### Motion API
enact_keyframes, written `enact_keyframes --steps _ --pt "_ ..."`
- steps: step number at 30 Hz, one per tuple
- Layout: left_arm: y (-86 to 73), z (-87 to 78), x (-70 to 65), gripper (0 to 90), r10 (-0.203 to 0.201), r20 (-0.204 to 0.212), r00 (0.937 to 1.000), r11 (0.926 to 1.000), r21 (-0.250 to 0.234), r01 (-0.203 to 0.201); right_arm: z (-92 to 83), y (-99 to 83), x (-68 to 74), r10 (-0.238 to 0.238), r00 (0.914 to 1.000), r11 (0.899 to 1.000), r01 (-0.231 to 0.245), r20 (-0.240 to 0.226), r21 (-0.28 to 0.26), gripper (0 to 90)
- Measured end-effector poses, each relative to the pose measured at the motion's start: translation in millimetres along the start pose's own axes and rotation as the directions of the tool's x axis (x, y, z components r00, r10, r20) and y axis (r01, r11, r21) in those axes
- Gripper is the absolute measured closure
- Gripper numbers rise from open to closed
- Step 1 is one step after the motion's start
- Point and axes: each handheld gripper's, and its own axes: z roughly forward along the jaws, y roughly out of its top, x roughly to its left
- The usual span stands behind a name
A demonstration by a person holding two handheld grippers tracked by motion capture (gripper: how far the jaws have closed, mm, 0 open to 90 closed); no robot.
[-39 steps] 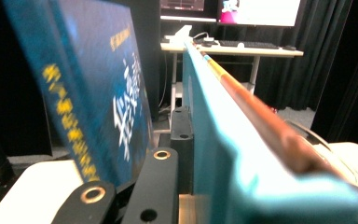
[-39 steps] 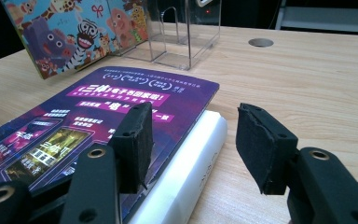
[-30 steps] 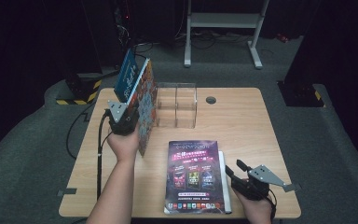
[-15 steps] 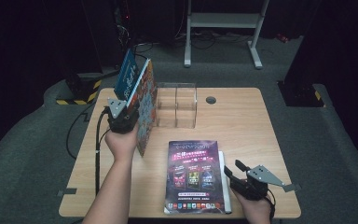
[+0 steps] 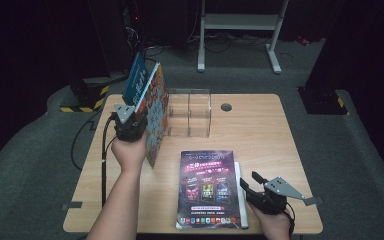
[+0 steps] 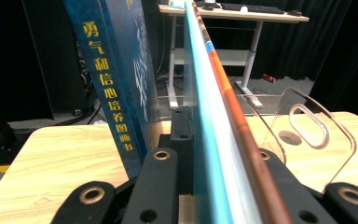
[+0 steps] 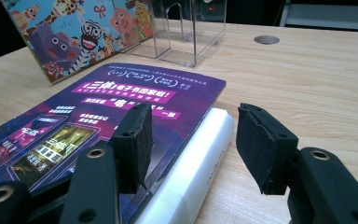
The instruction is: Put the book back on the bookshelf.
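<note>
The table (image 5: 260,125) carries a purple magazine (image 5: 207,187) that lies flat just left of the right gripper (image 5: 247,189), whose jaws stand apart with nothing between them, over the white spine. The left gripper (image 5: 139,112) clamps a thin cartoon-covered book (image 5: 156,117) upright; a blue book (image 5: 136,79) stands just left of it, a clear acrylic holder (image 5: 190,112) to its right.

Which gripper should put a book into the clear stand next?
Left. The left gripper is shut on the cartoon book, upright right beside the clear stand. The right gripper is open, holding nothing, by the purple book.
</note>
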Motion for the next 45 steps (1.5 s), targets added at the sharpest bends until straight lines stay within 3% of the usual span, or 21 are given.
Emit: enact_keyframes --steps 10,29,36,45 --pt "6.1 5.7 -6.8 81.4 0.040 -0.006 0.9992 0.9989 -0.023 -0.040 -0.2 -0.6 -1.3 -0.001 1.0000 1.000 0.001 0.000 0.000 46.3" --pt "14.8 19.5 -8.2 81.5 0.017 -0.020 0.9997 0.9986 -0.049 -0.018 -1.3 -0.4 -3.0 -0.006 1.0000 1.000 0.006 0.004 -0.006 46.4" --pt "6.6 21.6 -8.4 81.4 0.016 -0.026 0.9995 0.9960 -0.088 -0.019 -1.6 -1.0 -3.3 -0.006 1.0000 1.000 0.006 0.004 -0.004 46.9" --pt "-1.0 17.2 0.3 80.8 0.001 -0.014 0.9999 0.9967 -0.081 -0.002 -1.3 -1.1 -1.9 -0.006 1.0000 1.000 0.006 0.002 -0.001 46.9"
